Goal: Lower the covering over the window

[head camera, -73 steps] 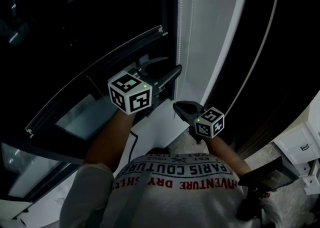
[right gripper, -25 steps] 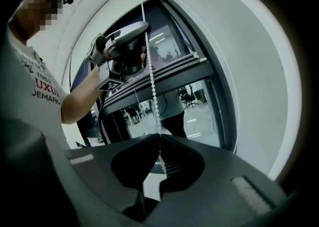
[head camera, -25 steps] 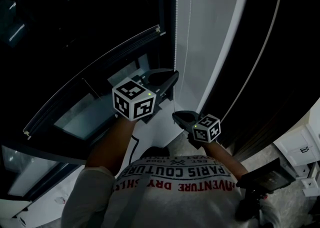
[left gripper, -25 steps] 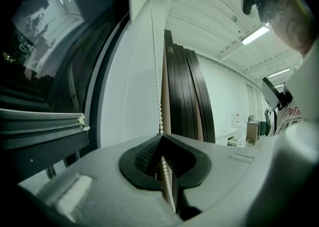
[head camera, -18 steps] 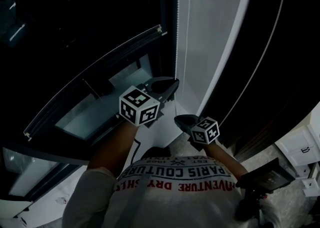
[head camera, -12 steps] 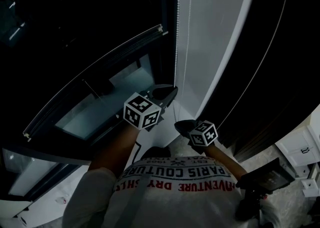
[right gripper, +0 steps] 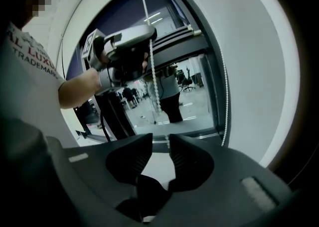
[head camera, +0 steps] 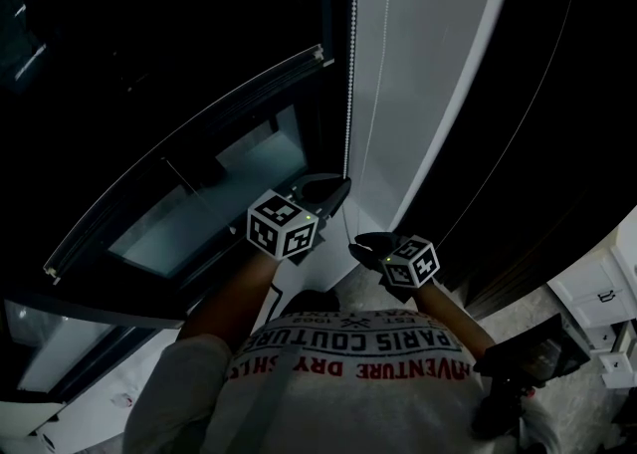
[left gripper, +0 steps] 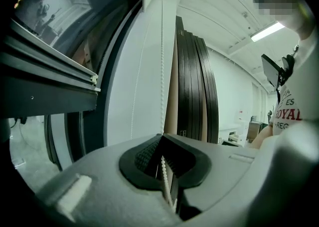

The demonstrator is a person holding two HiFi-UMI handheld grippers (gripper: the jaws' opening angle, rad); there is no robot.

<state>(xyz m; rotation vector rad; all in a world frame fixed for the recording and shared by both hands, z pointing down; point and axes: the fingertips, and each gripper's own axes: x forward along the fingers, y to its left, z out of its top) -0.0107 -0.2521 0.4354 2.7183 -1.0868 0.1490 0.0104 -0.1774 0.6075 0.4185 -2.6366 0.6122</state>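
Clamped tight on the bead chain (left gripper: 161,71) at the left gripper (left gripper: 162,141), parted at the right gripper (right gripper: 160,144) just below it with a few beads showing in the gap, both close by the white jamb (head camera: 418,94), with the dark blind's bottom rail (head camera: 189,148) partway down the glass (head camera: 199,223).

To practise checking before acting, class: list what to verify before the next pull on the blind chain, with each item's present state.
1. Left claw shut on the bead chain: ok.
2. Chain runs straight above that claw: ok.
3. Right claw open for the next grasp: ok.
4. Chain inside the right claw's gap: cannot tell.
5. How low the covering hangs: cannot tell.
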